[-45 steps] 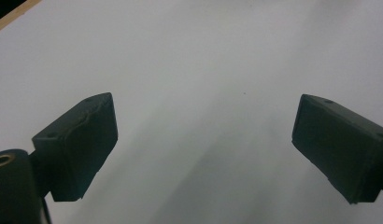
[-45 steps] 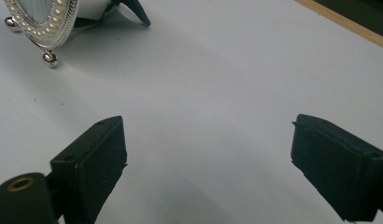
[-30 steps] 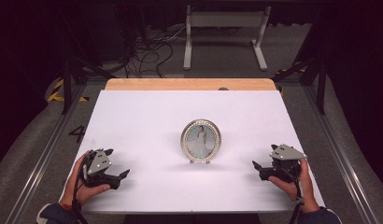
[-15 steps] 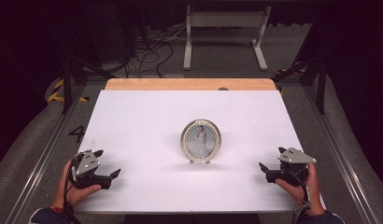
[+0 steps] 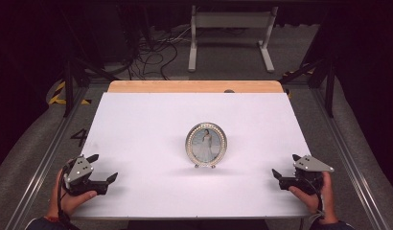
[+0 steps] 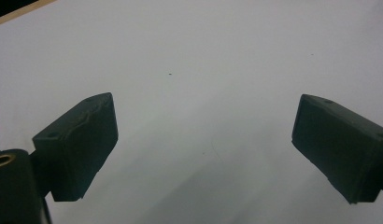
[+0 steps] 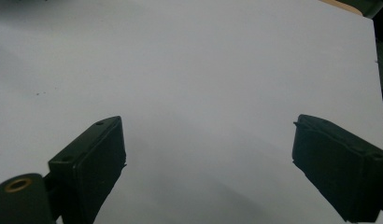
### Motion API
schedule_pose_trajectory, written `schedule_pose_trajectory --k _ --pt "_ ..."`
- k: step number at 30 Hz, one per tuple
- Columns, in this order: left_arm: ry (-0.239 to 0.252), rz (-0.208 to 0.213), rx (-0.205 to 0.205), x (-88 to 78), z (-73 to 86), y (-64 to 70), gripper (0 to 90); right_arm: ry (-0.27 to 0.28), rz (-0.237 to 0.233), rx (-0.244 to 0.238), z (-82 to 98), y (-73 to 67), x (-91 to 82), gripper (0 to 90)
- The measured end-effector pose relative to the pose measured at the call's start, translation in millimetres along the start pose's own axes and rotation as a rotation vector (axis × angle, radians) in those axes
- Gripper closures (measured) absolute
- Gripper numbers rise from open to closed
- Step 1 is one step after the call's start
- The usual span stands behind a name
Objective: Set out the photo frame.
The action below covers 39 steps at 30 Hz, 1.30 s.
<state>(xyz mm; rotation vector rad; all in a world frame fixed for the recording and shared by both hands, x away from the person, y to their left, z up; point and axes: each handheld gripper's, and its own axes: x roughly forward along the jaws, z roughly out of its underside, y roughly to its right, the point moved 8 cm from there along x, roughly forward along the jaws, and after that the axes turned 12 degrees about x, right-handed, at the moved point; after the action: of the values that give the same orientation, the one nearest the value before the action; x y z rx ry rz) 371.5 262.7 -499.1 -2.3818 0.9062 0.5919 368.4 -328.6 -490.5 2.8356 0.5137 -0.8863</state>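
A small oval silver picture frame (image 5: 206, 144) holding a photo of a figure in white stands upright near the middle of the white table (image 5: 151, 124). My left gripper (image 5: 103, 167) rests near the front left corner, held by a hand, jaws spread wide and pointing right toward the frame. In the left gripper view, the left gripper (image 6: 203, 140) is open over bare white surface. My right gripper (image 5: 284, 165) sits near the front right corner, jaws apart and aimed left. The right gripper view shows the right gripper (image 7: 208, 158) open with nothing between its fingers. Both grippers are well apart from the frame.
A wooden strip (image 5: 194, 86) runs along the table's far edge. Metal rails (image 5: 350, 158) flank both sides. Beyond the table, cables (image 5: 151, 52) and a white stand (image 5: 230, 24) lie on the dark floor.
Both grippers have drawn outward, the left one leftward and the right one rightward, slightly nearer the front edge. The frame has not moved.
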Motion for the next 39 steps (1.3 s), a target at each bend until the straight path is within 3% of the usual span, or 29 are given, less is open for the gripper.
schedule_pose_trajectory --k 11,39 --pt "0.000 0.006 0.020 1.5 -2.6 5.6 7.6 -0.006 -0.004 -0.012 3.0 -4.2 1.8 9.9" --pt "-0.002 0.013 0.014 3.0 -1.3 7.9 7.5 0.024 -0.016 -0.009 -0.1 -6.6 -0.5 9.9"
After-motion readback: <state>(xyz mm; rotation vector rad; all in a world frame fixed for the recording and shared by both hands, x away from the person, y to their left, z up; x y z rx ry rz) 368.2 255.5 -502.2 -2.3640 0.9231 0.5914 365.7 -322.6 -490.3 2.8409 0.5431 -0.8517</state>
